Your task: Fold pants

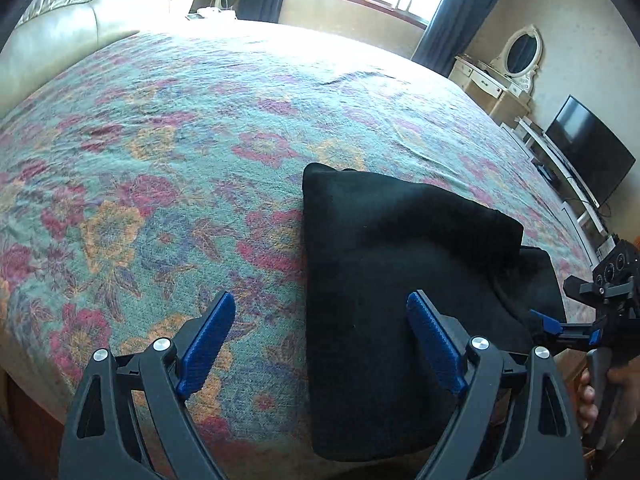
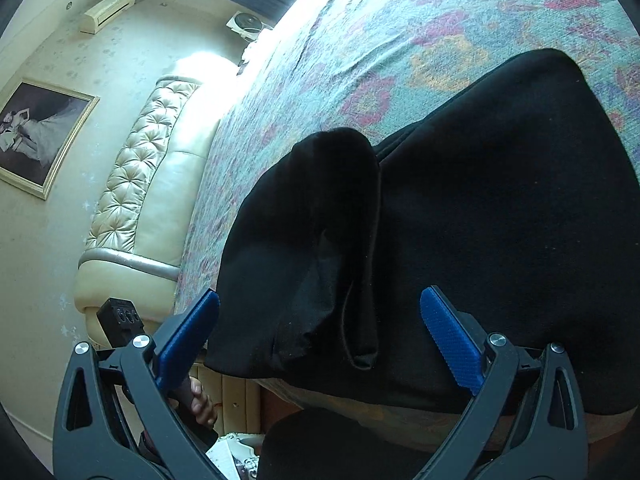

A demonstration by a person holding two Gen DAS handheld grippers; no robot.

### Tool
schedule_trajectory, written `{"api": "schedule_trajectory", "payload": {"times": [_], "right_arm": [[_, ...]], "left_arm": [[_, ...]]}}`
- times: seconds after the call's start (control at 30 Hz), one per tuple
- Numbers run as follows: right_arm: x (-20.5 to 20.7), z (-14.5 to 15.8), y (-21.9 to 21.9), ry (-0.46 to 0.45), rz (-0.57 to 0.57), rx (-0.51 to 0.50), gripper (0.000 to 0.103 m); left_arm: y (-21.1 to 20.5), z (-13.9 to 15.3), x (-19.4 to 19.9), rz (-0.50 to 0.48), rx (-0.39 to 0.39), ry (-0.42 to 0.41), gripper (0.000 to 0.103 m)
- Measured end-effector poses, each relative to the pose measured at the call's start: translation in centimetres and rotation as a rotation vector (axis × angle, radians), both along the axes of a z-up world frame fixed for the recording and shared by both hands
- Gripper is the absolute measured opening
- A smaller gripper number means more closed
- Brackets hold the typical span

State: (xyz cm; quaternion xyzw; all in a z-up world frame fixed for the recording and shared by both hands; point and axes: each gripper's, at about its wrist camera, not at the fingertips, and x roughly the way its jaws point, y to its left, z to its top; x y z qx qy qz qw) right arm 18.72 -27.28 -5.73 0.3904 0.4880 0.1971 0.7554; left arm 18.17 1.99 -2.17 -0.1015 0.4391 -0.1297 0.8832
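Both grippers are spread wide with nothing in them: the left gripper point(image 1: 322, 344) hangs over the near edge of the bed point(image 1: 168, 128), its right finger above the black pants point(image 1: 400, 248), and the right gripper point(image 2: 320, 340) sits over the same bundle point(image 2: 460, 220). The pants lie folded in a thick stack at the near edge, one flap point(image 2: 320, 220) rumpled on top. No containers or readable writing anywhere. Further back are a tufted headboard point(image 2: 136, 168) and a framed picture point(image 2: 36, 136).
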Motion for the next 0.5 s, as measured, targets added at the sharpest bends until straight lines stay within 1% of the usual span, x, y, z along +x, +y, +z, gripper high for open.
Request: {"api": "schedule_trajectory", "payload": {"times": [0.07,0.17,0.3,0.37,0.43,0.5], "right_arm": [[0.4,-0.3,0.6,0.011,0.016,-0.019,0.101],[0.8,-0.3,1.5,0.023,0.040,-0.036,0.101],[0.9,0.3,2.9,-0.011,0.082,-0.007,0.101],[1.2,-0.1,3.4,0.001,0.101,-0.006,0.101],[1.6,-0.7,3.6,0.017,0.119,-0.026,0.101],[1.8,-1.1,3.5,0.018,0.133,-0.021,0.101]], "left_arm": [[0.4,-0.2,0.0,0.008,-0.021,0.004,0.087],[0.4,-0.3,0.0,0.006,-0.029,0.003,0.087],[-0.1,-0.5,0.0,-0.006,-0.025,0.007,0.087],[-0.3,-0.6,-0.1,-0.008,-0.017,0.005,0.087],[-0.3,-0.7,-0.1,-0.008,-0.021,0.005,0.087],[-0.2,-0.8,-0.2,-0.005,-0.029,0.010,0.087]]}}
